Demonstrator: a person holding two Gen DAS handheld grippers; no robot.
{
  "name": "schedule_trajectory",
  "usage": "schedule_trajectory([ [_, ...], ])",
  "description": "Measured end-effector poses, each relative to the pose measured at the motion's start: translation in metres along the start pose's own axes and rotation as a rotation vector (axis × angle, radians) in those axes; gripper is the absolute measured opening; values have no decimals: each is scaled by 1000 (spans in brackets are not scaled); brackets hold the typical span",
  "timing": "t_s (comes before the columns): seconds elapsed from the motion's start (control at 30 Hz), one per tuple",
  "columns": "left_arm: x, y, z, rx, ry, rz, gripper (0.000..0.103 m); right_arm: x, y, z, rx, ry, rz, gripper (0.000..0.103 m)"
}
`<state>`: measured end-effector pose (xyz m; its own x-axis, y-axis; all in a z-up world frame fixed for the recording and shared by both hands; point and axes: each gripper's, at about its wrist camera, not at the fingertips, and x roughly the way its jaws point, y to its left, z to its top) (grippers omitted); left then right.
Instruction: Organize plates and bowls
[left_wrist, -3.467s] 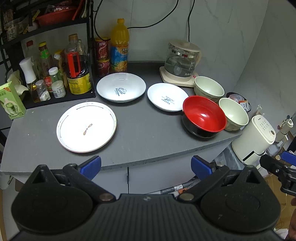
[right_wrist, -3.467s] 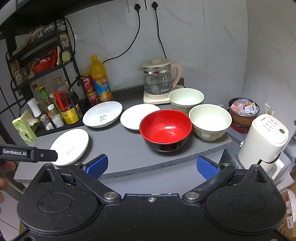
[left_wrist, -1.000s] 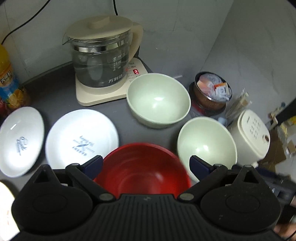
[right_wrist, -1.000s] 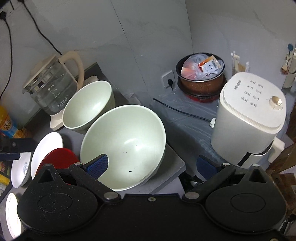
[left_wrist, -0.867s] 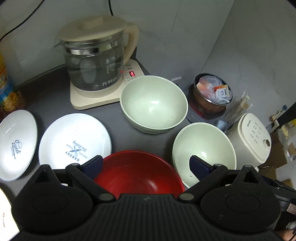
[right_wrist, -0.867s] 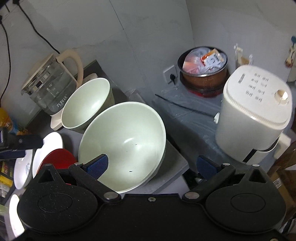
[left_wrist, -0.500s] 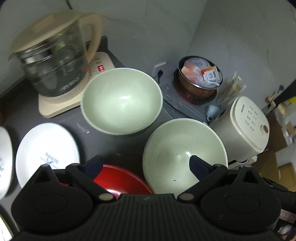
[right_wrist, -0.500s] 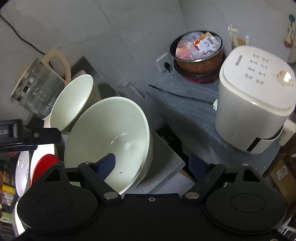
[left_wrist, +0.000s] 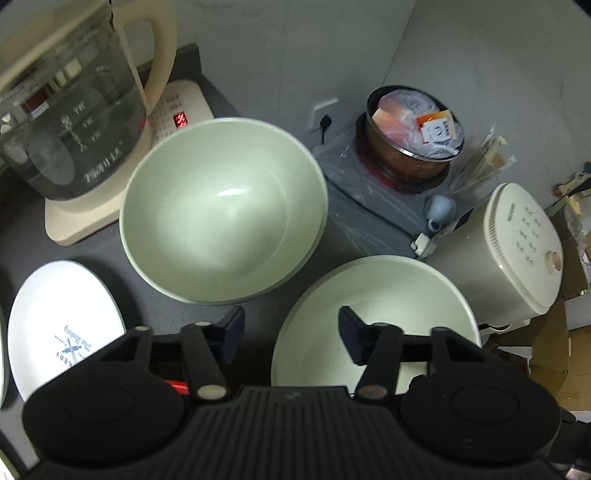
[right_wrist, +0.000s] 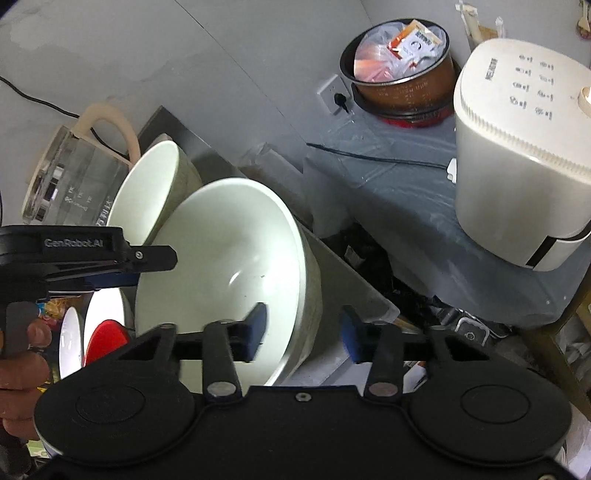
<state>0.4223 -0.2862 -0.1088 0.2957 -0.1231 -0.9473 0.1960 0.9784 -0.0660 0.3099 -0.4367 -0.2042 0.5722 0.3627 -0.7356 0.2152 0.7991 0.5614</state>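
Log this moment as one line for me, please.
left gripper: jaws just closing, astride near green bowl rim | right gripper: jaws just closing, astride same rim | no grip yet

Both claws, left and right, have just been closing astride the near bowl's rim.

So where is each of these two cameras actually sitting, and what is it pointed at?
Left wrist view: sits on the left hand-held gripper, looking steeply down at two pale green bowls; its fingers straddle the near green bowl's rim, the far green bowl lies beyond.
Right wrist view: sits on the right hand-held gripper, straddling the opposite rim of the same near green bowl; a hand holding the left hand-held gripper shows at left.
Shared: both bowls, glass kettle, white appliance.
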Motion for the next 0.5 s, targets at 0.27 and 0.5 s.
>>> schedule_trajectory([
  [0.27,33,5,-2,-47,104,-23,20,5,1,-3,17,22,-10,21],
  [0.5,27,23,-1,-122,105,-104,12,-9,3,-3,10,-15,-12,21],
])
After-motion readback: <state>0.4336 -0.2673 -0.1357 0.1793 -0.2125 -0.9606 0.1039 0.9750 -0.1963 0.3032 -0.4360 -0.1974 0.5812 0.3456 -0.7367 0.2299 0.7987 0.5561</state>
